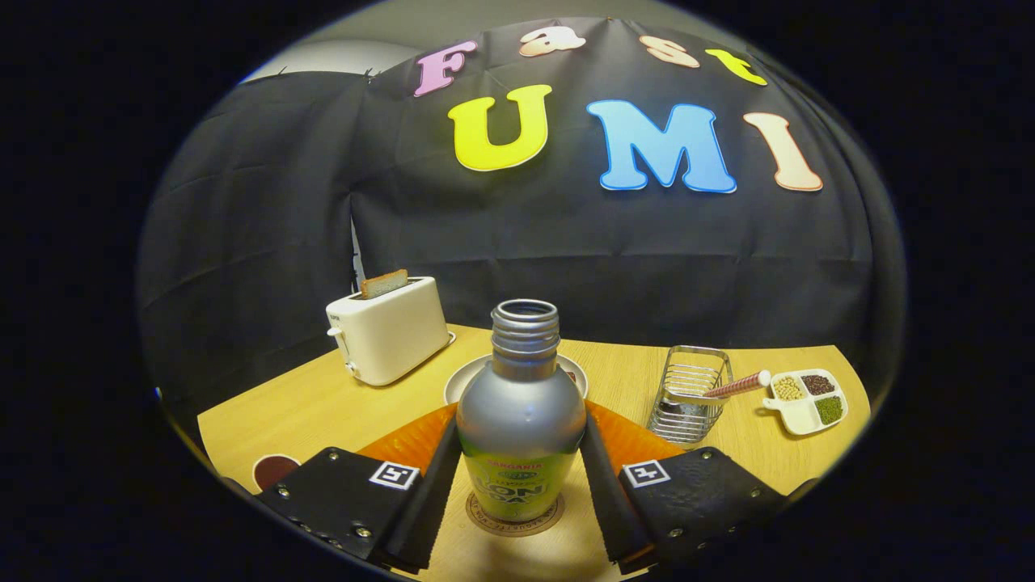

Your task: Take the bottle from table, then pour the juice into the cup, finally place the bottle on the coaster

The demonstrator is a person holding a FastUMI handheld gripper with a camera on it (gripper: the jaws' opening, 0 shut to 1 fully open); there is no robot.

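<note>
So the bottle (521, 420) is standing upright right on the coaster (515, 517), dead centre between the fingers, cap off, open neck pointing to 12 o'clock. The tongs (517, 485) look pinched on it, both fingers pressing the lower body from 9 and 3 o'clock. I can't tell if its base is fully down on the coaster or a hair above.

My read: this is the last step, setting the bottle down. Next move should just be spreading the fingers gently and backing straight out so it doesn't tip.

A dark red cup (273, 470) sits at about 8 o'clock from the bottle, near the tabletop (323, 404) edge. Behind the bottle there's an orange mat (412, 440), then a plate (469, 376). Toaster (388, 330) with a slice in it at 10 o'clock, wire rack (689, 394) and a divided dish (808, 400) of seeds out at 2.

The bottle's label has writing, as does the coaster rim, but I won't spell either out.
</note>
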